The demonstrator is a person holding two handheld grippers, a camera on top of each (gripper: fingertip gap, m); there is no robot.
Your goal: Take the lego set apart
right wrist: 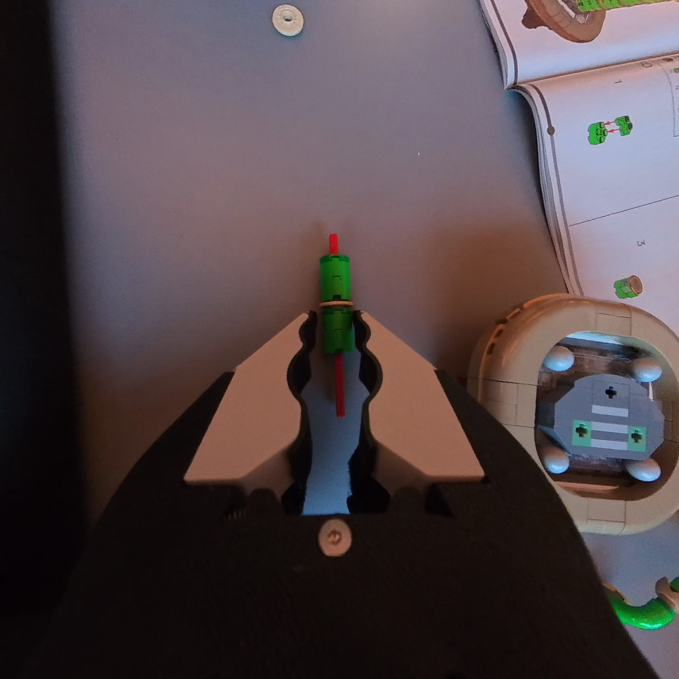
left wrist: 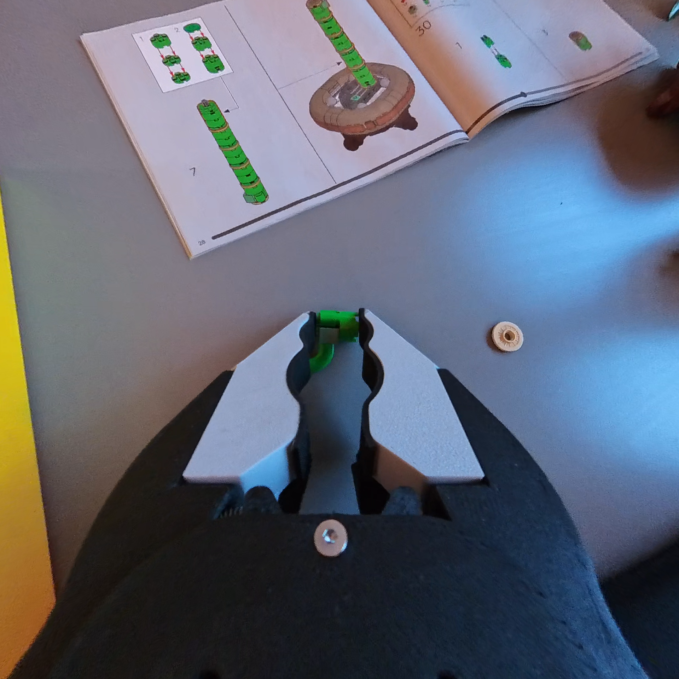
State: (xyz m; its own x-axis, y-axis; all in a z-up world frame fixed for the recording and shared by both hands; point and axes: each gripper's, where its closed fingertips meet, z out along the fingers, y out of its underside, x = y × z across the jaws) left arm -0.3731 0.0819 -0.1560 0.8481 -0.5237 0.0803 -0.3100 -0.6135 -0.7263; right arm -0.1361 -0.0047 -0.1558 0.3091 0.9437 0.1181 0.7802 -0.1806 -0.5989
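Left hand-held gripper [left wrist: 336,323] clamped on small bright-green plastic brick cluster [left wrist: 338,325] above grey counter [left wrist: 477,239], near side of open paper instruction booklet [left wrist: 257,121]. Right hand-held gripper [right wrist: 335,323] pinching green cylindrical brick stack [right wrist: 335,305] on red axle [right wrist: 340,385], left of booklet.

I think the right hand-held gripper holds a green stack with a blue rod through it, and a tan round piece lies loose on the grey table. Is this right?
Not quite: the rod is red, not blue, as the right wrist view shows. The rest holds: the right hand-held gripper grips the green stack, and the tan round piece lies loose on the grey table.
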